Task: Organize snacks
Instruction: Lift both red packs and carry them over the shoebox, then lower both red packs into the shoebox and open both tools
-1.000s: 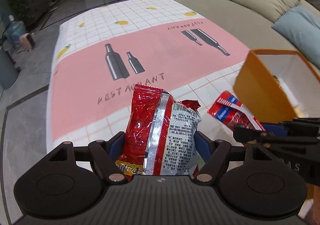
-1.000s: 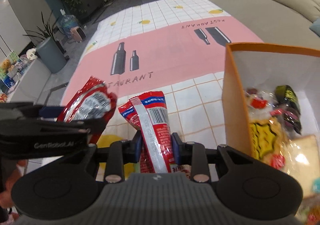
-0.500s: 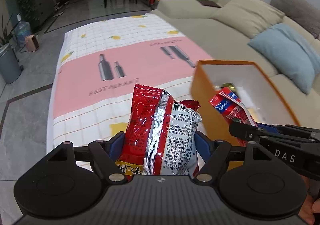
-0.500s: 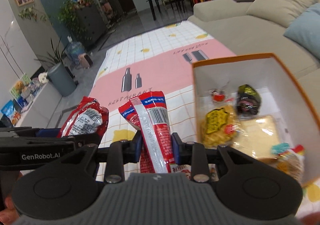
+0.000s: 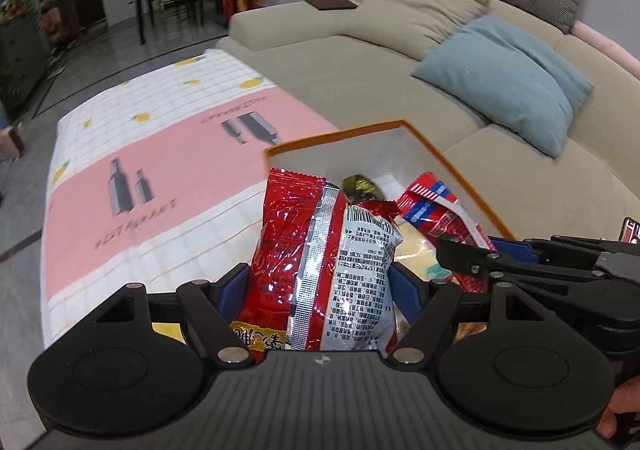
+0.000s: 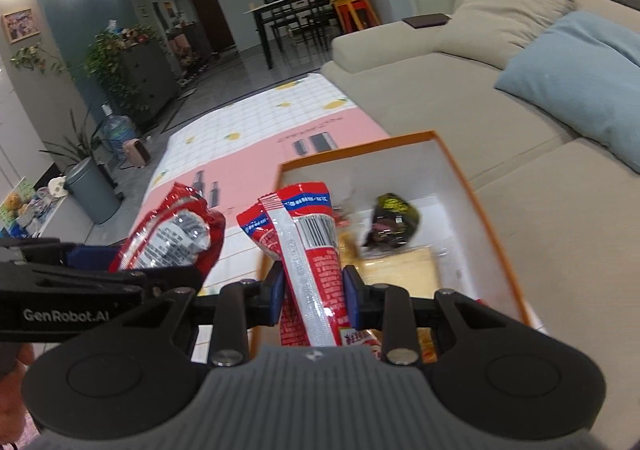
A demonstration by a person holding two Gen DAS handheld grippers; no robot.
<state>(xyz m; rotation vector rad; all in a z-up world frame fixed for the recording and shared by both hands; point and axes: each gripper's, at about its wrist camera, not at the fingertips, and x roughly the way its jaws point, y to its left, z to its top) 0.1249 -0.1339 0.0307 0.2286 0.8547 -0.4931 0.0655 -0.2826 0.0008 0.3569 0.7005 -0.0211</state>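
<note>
Your orange box (image 6: 496,246) sits at the bench (image 5: 168,170) edge nearest the beige sofa (image 5: 360,62), already holding a dark packet (image 6: 394,224) and other snacks. Above the box's near-left corner, your left tongs (image 5: 320,290) clamp a red crinkled snack bag (image 5: 320,250). Over the box, your right tongs (image 6: 312,290) pinch a slim red-and-blue snack packet (image 6: 308,250).
</note>
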